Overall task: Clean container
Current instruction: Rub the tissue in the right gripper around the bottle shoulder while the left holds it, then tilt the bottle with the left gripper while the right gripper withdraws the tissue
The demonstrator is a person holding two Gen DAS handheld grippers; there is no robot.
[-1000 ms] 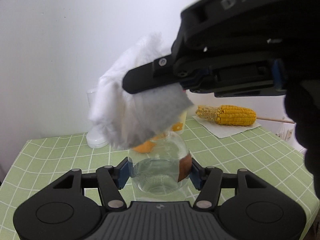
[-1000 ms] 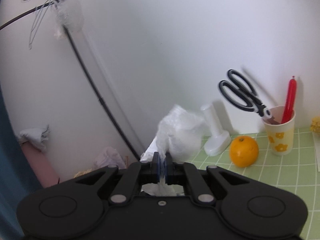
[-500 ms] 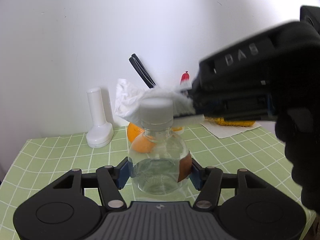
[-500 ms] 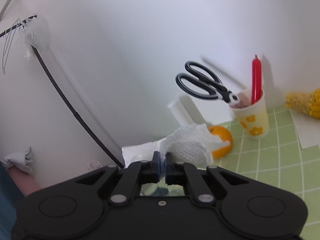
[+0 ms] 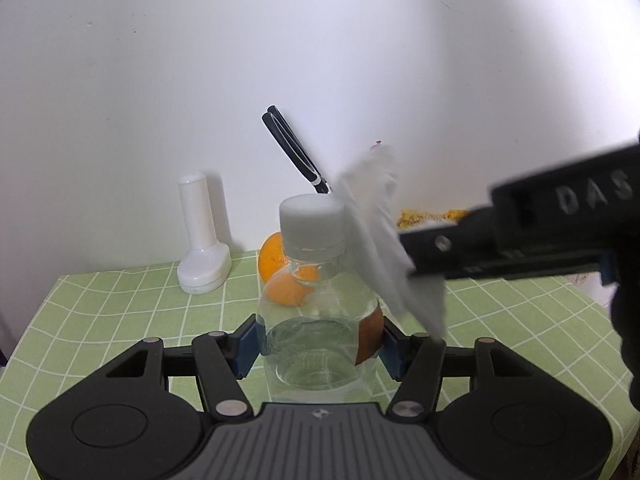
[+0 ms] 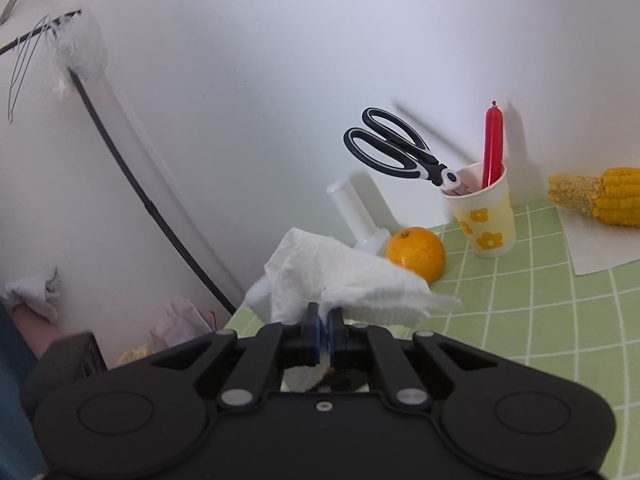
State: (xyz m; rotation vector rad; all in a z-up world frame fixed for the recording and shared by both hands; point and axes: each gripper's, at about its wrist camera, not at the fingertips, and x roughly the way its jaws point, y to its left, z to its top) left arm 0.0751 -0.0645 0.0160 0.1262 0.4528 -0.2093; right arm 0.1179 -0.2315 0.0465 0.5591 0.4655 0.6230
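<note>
A clear plastic bottle (image 5: 318,320) with a white cap (image 5: 312,216) stands upright, held at its lower body in my left gripper (image 5: 319,342), which is shut on it. My right gripper (image 6: 324,326) is shut on a white paper towel (image 6: 344,280). In the left wrist view the right gripper (image 5: 412,254) comes in from the right and presses the towel (image 5: 384,248) against the bottle's right shoulder, just beside the cap. The bottle is mostly hidden under the towel in the right wrist view.
On the green checked tablecloth (image 5: 120,304) stand a white plastic holder (image 5: 202,236), an orange (image 6: 416,252), a flowered cup (image 6: 484,216) with black scissors (image 6: 396,148) and a red stick, and a corn cob (image 6: 604,194) on a paper sheet at the far right.
The right gripper with the towel moved from above the bottle's top, down and to the right, to its right shoulder. The cap is now uncovered. The left gripper kept still.
</note>
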